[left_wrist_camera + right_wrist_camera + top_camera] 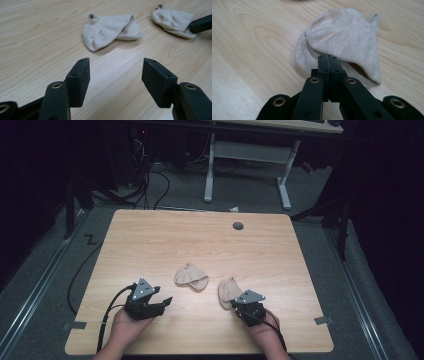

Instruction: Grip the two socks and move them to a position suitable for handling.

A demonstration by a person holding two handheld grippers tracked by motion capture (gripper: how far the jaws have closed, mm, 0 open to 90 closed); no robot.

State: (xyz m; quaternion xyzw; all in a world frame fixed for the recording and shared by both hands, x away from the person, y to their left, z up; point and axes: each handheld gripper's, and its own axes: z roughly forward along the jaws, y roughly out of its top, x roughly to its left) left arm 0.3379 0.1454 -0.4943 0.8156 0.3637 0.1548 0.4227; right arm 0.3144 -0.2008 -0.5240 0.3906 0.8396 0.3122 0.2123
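Two small beige socks on a light wooden surface (pixel 150 240), with a round grey hole cap (pixel 238 226) far back near the rear edge. Nothing in the way between the grippers and the socks. Beyond the surface, a white desk frame (pixel 245 165) and dark cables (pixel 155 185) on the floor.

Both hands in from the near edge, low over the wood. Left hand (pixel 125 327) around the left gripper (pixel 162 304), jaws wide apart and holding nothing, aimed up and to the right. Right hand (pixel 265 332) around the right gripper (pixel 234 304), jaws pressed together.

Left sock (pixel 191 276) (pixel 110 30) folded, flat, well ahead of the open jaws and not touched. Right sock (pixel 229 291) (pixel 347 40) just in front of the closed jaws, its near edge at their tips and seemingly pinched there, hard to tell for sure.
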